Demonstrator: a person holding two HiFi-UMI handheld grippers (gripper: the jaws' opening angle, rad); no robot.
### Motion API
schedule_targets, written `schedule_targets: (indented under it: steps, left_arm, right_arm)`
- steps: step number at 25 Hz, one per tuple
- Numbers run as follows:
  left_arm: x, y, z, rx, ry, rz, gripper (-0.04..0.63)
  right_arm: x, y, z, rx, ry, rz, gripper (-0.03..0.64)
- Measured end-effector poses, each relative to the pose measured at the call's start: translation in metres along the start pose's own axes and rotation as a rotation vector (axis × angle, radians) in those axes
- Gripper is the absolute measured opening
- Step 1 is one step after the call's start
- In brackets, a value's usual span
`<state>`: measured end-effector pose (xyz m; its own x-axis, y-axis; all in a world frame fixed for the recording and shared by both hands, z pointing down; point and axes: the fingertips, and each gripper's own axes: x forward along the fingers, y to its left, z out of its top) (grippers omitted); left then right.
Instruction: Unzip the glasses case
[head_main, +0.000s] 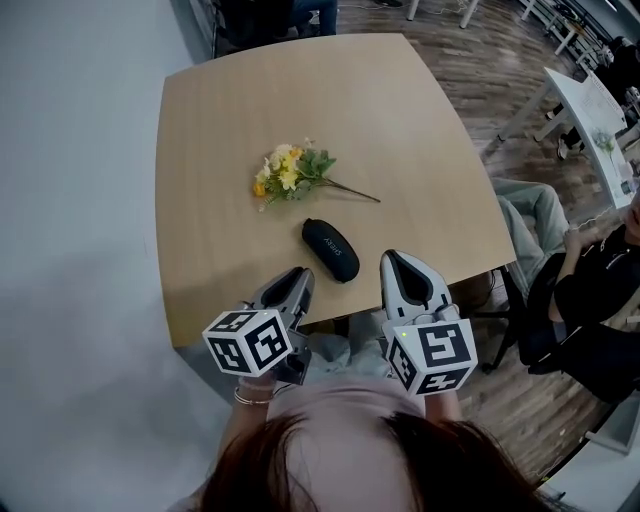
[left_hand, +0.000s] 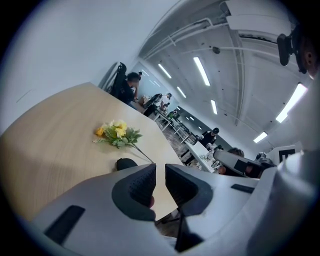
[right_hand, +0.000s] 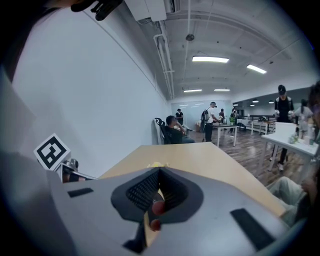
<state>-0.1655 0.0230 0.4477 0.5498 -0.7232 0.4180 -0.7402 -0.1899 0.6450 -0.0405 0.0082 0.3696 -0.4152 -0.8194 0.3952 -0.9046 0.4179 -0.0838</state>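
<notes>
Judged from how things lie, this is the approach: the case looks closed and untouched, and neither gripper has reached it. At the left, the bench (head_main: 200, 150) runs close along a plain wall, so there is little room to swing out on that side. The left gripper (head_main: 296, 275) hovers over the near edge, its jaws a slit apart with nothing between them. Beyond it lies a sprig of yellow flowers (head_main: 290, 172) (the stem points toward the case, near but not touching). The black glasses case (head_main: 331, 249) lies slantwise just beyond the two grippers' tips, close to the near edge. The right gripper (head_main: 400, 262) has its jaws together and is empty. Next, I judge, one gripper must pin the case while the other finds the zip pull, which I cannot make out. A seated person (head_main: 590, 300) sits off the right corner.
</notes>
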Motion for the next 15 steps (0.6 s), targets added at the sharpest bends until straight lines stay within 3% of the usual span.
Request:
schedule_targets:
  steps: [5,15]
  left_arm:
    - [0.018,0.018,-0.002,-0.039,0.026,0.038,0.052]
    - [0.061,0.050,-0.029,-0.209,0.084,0.106,0.100]
  right_arm:
    - [0.023,-0.006,0.006,-0.014,0.008,0.041,0.015]
    - [0.061,-0.033,0.024,-0.041,0.008,0.127,0.015]
